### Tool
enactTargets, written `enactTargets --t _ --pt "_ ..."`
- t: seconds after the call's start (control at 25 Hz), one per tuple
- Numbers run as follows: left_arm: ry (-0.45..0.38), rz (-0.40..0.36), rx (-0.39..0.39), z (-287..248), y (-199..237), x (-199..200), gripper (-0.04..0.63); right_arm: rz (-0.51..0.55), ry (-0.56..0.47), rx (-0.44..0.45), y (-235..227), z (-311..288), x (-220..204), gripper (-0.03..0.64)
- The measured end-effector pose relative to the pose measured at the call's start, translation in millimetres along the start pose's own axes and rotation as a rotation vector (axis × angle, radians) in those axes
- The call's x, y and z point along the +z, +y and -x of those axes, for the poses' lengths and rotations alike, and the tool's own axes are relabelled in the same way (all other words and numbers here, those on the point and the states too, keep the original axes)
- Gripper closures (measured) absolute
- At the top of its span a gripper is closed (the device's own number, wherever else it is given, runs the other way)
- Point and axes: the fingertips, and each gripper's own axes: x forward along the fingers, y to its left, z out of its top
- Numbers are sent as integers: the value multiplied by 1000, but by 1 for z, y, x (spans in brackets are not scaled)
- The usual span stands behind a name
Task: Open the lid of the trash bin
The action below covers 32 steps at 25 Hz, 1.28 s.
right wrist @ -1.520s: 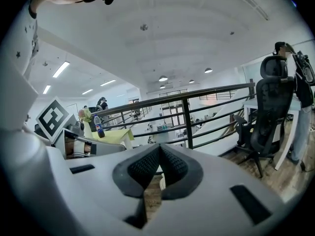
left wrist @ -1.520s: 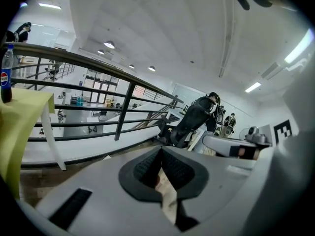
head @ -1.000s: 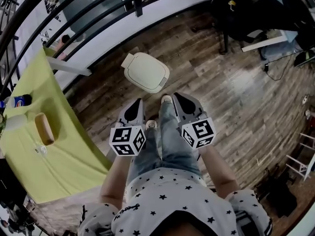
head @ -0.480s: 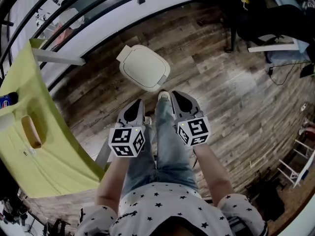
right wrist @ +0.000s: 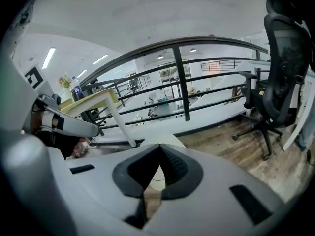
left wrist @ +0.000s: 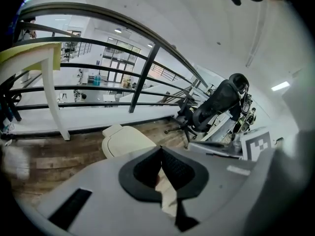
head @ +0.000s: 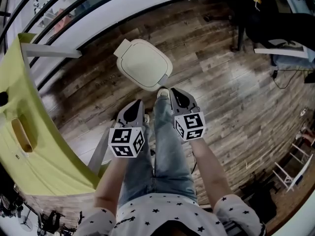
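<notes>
A cream trash bin (head: 143, 64) stands on the wooden floor with its lid down flat. It also shows in the left gripper view (left wrist: 125, 139), and just past the jaws in the right gripper view (right wrist: 161, 139). My left gripper (head: 136, 103) hovers short of the bin, its jaws shut with nothing between them (left wrist: 161, 151). Closer in, my right gripper (head: 173, 92) is near the bin's front right edge, also shut and holding nothing (right wrist: 158, 149). Neither gripper touches the bin.
A yellow-green table (head: 29, 146) with white legs fills the left side. A black railing (head: 74, 14) runs behind the bin. A black office chair (head: 275, 14) stands at the back right. The person's shoe (head: 162, 93) is next to the bin's front edge.
The person has come closer to the bin, which now lies nearer both grippers. The right gripper has moved forward toward its front edge. Both grippers stay shut.
</notes>
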Motion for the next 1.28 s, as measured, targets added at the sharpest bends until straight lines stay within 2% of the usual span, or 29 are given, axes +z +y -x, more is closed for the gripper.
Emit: enactTargets --t 0.72,1.28 --pt "66 64 33 -50 21 -54 584 11 193 22 -33 -84 -103 623" --pt "84 81 57 -67 35 -82 584 46 292 24 -49 -125 -152 623"
